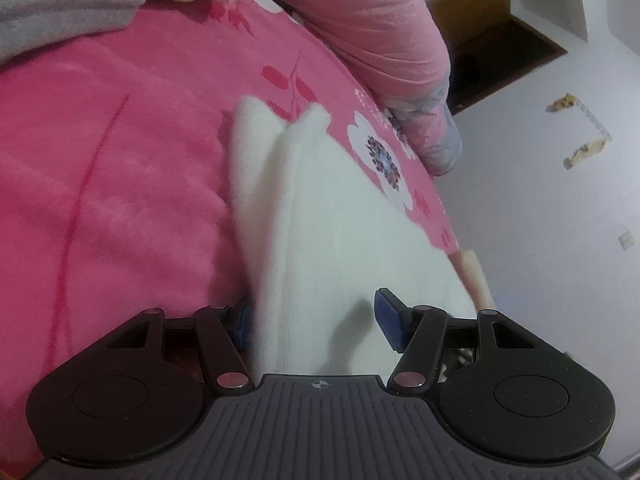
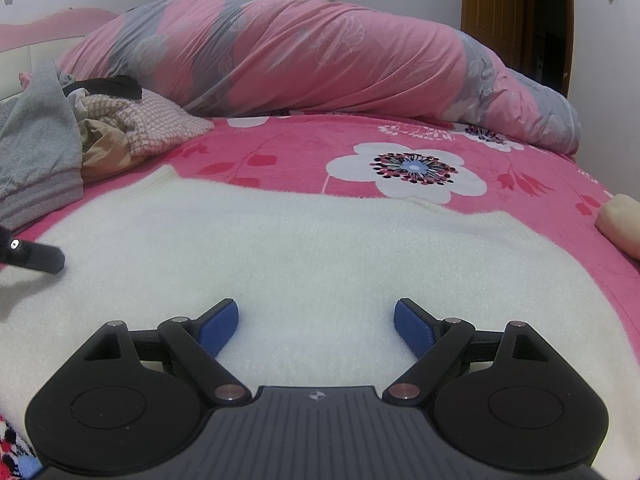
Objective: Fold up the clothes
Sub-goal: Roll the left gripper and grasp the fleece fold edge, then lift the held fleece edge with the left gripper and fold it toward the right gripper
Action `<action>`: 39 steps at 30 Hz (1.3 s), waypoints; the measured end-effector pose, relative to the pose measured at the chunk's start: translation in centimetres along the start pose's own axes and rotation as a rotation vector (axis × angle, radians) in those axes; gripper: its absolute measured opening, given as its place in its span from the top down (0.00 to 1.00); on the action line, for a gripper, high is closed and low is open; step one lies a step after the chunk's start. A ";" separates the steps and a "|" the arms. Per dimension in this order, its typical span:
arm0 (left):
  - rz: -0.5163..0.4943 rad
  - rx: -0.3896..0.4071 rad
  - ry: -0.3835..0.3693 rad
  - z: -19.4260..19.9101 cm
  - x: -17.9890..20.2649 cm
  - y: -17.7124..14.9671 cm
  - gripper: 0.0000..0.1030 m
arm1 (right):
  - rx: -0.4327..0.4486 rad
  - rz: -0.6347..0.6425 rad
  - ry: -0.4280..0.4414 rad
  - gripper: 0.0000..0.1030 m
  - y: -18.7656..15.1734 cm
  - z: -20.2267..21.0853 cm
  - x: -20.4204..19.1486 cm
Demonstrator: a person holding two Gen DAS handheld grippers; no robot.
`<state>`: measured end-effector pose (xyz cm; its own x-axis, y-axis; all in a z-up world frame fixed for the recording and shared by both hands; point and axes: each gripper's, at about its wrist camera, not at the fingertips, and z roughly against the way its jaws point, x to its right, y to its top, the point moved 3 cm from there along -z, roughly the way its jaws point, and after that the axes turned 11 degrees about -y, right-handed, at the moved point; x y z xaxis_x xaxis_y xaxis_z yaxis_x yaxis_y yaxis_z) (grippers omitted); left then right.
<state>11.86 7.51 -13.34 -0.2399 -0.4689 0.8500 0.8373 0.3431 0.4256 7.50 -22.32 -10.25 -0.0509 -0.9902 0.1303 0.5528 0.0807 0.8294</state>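
I see one white sweater (image 2: 320, 256) lying flat on the pink floral bedsheet (image 2: 288, 152), long axis running left to right. At far left, one pile of unfolded clothes (image 2: 100, 128). My left gripper (image 1: 312, 320) has a raised fold of the sweater between its part-open fingers; contact unclear. My right gripper (image 2: 316, 320) stands wide, empty, above the sweater.

**Soft indoor light, one view smeared**

Both views are evenly lit by diffuse indoor light, with no glare. The left wrist view is motion-blurred: the white sweater (image 1: 320, 216) and pink bedspread (image 1: 120, 160) smear, while the tongs' frame stays sharp. The right wrist view is crisp. Fisheye curvature bends the bed's edge and walls, and faint shadows lie beneath the tongs.
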 end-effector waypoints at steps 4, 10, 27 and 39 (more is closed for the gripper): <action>0.004 -0.006 0.036 -0.5 0.5 0.1 0.51 | 0.002 -0.002 0.002 0.14 -0.1 0.0 0.0; -0.041 -0.019 0.124 -0.4 2.0 -0.1 0.68 | 0.010 -0.008 0.006 0.14 -0.2 0.1 0.1; -0.206 -0.054 0.211 -3.0 12.5 1.1 0.77 | 0.043 -0.021 0.027 0.14 -0.6 0.3 0.6; -0.323 -0.190 0.318 -10.3 18.4 0.4 0.77 | 0.085 0.010 0.022 0.14 -1.2 0.5 0.3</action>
<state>12.81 -9.38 -0.74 -0.3650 -0.7625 0.5342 0.8268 -0.0017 0.5625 6.45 -22.63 -10.93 -0.0266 -0.9914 0.1278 0.4807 0.0994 0.8712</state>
